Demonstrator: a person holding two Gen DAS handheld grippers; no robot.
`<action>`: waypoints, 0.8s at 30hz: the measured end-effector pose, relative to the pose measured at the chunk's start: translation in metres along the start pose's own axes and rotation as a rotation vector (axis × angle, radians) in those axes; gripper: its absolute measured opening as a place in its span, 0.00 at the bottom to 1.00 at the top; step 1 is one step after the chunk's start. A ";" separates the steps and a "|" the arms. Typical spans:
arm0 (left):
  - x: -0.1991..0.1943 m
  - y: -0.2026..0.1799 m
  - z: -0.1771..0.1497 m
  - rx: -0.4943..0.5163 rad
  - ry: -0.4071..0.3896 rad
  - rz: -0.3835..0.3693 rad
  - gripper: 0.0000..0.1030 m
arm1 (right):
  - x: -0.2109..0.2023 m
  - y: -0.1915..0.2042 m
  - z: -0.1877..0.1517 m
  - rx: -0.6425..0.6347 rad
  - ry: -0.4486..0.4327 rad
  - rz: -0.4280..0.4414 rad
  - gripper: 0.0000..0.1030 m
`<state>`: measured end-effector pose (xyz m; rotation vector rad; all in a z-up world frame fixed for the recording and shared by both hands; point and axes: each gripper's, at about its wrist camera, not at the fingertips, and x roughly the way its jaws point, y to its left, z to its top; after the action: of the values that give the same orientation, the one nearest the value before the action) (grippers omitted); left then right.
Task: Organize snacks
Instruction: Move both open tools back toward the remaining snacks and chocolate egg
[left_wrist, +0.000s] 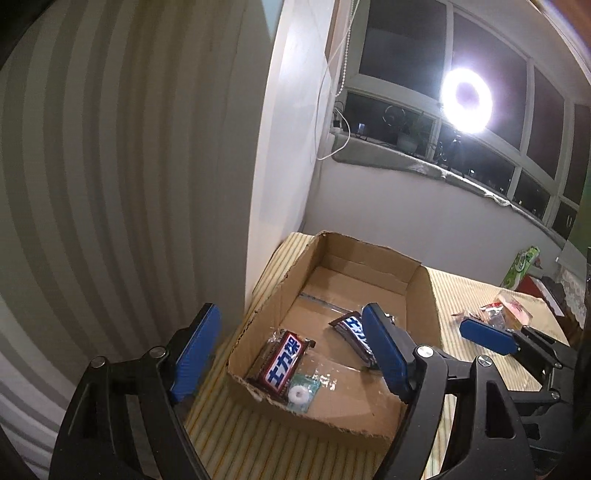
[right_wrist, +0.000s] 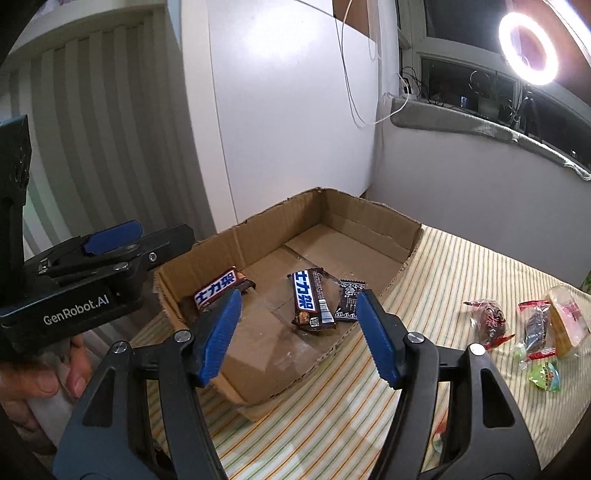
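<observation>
Both grippers' fingers open, empty: left gripper (left_wrist: 291, 350), right gripper (right_wrist: 299, 328). Three bars lie in cardboard box (right_wrist: 376, 218). Loose snacks (right_wrist: 517, 325) on table at 3 o'clock; grab one wrapper mid-body, carry over rim.

The scene is lit mainly by a ring light (left_wrist: 467, 100) seen at the upper right of both frames, where its glare is blown out to white. The window panes (left_wrist: 406, 35) behind it are rendered black. The left of each frame is left dimmer. Straight lines are bent strongly toward the edges, and the corners are vignetted black. Slight softness is noted throughout.
</observation>
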<state>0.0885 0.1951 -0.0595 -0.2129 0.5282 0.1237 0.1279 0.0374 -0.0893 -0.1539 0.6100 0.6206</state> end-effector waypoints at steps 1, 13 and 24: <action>-0.003 -0.001 -0.001 0.003 -0.002 0.000 0.77 | -0.002 0.000 -0.001 0.002 -0.004 0.002 0.66; -0.007 -0.022 0.001 0.039 -0.006 0.010 0.77 | -0.027 -0.018 -0.011 0.053 -0.041 0.010 0.66; -0.005 -0.117 -0.006 0.184 0.007 -0.069 0.77 | -0.098 -0.125 -0.055 0.228 -0.100 -0.131 0.66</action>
<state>0.1011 0.0802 -0.0419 -0.0520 0.5348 0.0069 0.1113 -0.1293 -0.0830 0.0502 0.5645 0.4263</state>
